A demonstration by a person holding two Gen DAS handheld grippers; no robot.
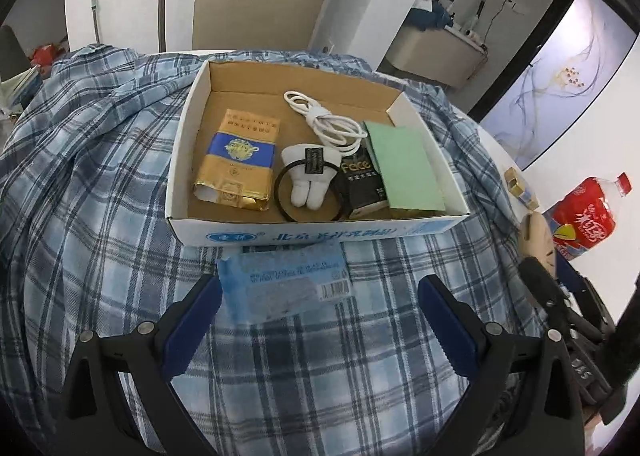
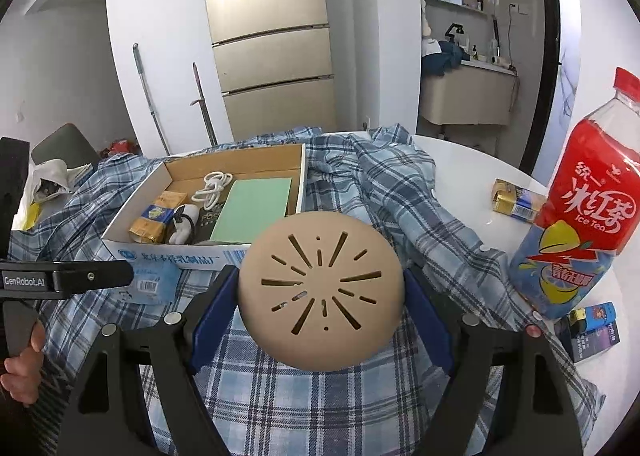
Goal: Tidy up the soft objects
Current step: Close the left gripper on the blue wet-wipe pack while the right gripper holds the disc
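A shallow cardboard box (image 1: 400, 230) (image 2: 132, 192) sits on a blue plaid cloth (image 1: 100, 184) (image 2: 380, 184). It holds a gold packet (image 1: 236, 160), a white plush tooth (image 1: 306, 180), a black band (image 1: 280, 196), a white cable (image 1: 324, 120), a black "Face" pack (image 1: 360, 184) and a green pad (image 1: 404, 164). A blue tissue pack (image 1: 284, 284) (image 2: 154, 280) lies in front of the box, just ahead of my open left gripper (image 1: 320, 296). My right gripper (image 2: 320, 292) is shut on a tan bun-shaped squishy (image 2: 320, 288), held above the cloth.
A red ice tea bottle (image 2: 584, 216) (image 1: 584, 216) stands on the white table at the right. A small gold carton (image 2: 516, 200) and a dark blue box (image 2: 592, 328) lie near it. A fridge (image 2: 272, 56) stands behind.
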